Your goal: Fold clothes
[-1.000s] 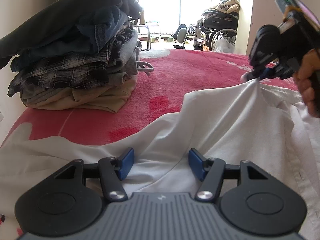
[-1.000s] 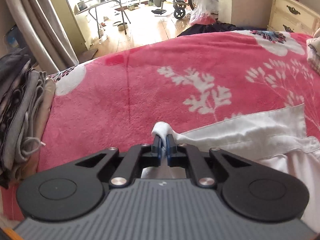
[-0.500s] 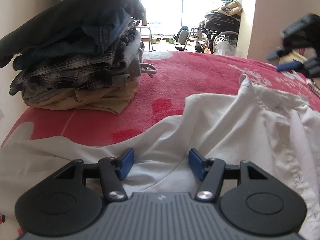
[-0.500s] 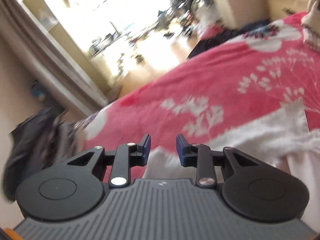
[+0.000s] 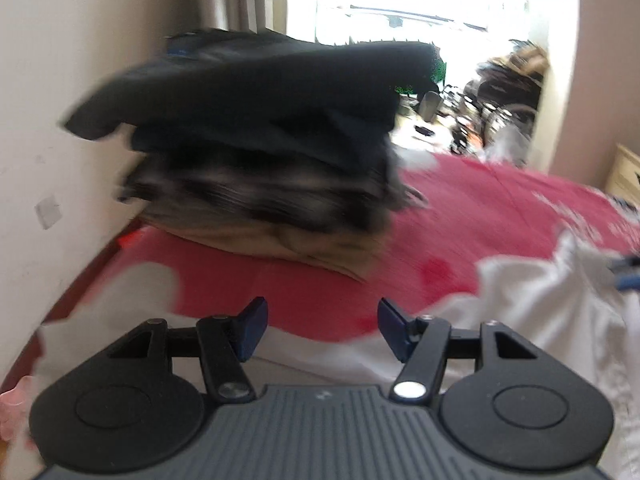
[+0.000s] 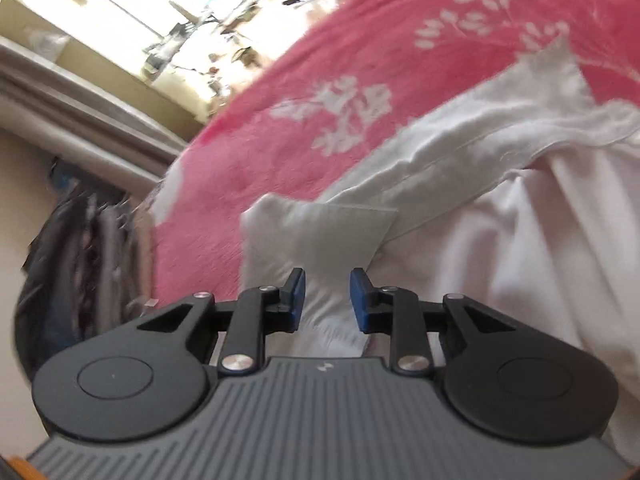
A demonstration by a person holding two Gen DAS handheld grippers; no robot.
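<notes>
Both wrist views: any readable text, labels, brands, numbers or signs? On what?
None readable.
Left gripper body: small pale emblem, not lettering.
Right gripper body: same emblem, no words.
White shirt: no tag or print visible.
Clothes stack: too blurred to show any label.
Red blanket: white plant pattern only.

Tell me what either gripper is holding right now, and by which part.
Nothing is held. The left gripper stands open over the white shirt; the right gripper is closing slightly, its pads clear of the shirt beneath.
</notes>
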